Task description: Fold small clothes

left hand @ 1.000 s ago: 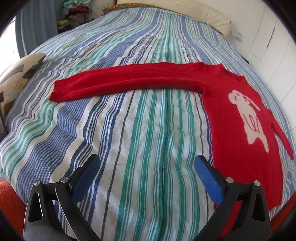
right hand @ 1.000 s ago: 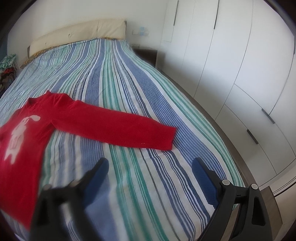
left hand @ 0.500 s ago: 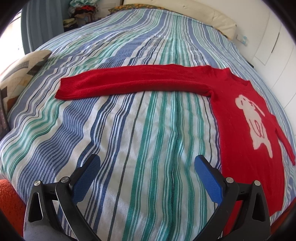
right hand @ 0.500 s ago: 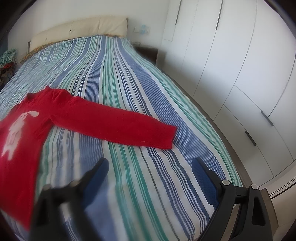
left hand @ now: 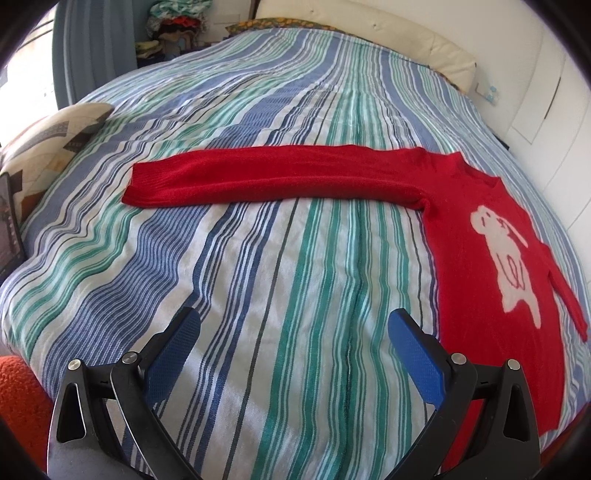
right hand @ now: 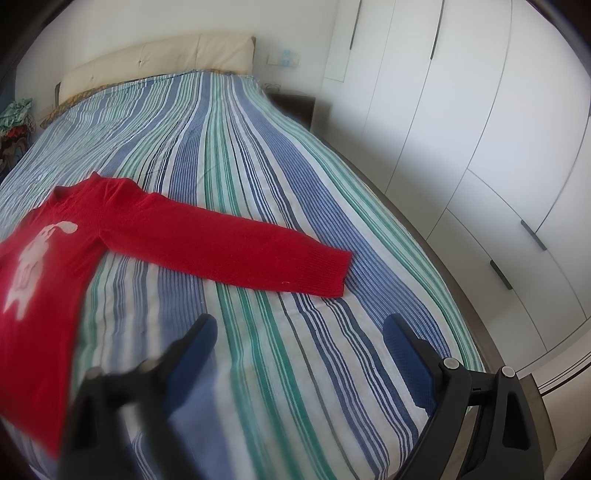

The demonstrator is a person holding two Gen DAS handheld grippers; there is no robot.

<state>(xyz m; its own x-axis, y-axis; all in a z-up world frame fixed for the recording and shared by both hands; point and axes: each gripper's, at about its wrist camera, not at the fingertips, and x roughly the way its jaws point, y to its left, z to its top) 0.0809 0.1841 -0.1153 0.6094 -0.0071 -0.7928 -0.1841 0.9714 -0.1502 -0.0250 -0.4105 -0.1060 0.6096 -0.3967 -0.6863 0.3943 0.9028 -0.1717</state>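
Observation:
A small red sweater with a white animal on its chest lies flat on the striped bedspread, both sleeves spread out. One sleeve stretches left in the left wrist view; the other sleeve runs right in the right wrist view, from the sweater body. My left gripper hovers open over bare bedspread, short of that sleeve. My right gripper is open too, just short of the sleeve's cuff. Nothing is between either pair of blue pads.
White wardrobe doors line the bed's right side, with a dark bedside table in the corner. A cream headboard is at the far end. A patterned cushion lies at the left edge, piled clothes behind it.
The left wrist view has shifted a little, so the sweater and sleeve sit lower and further right in it. The right gripper has held still. Both grippers stay open.

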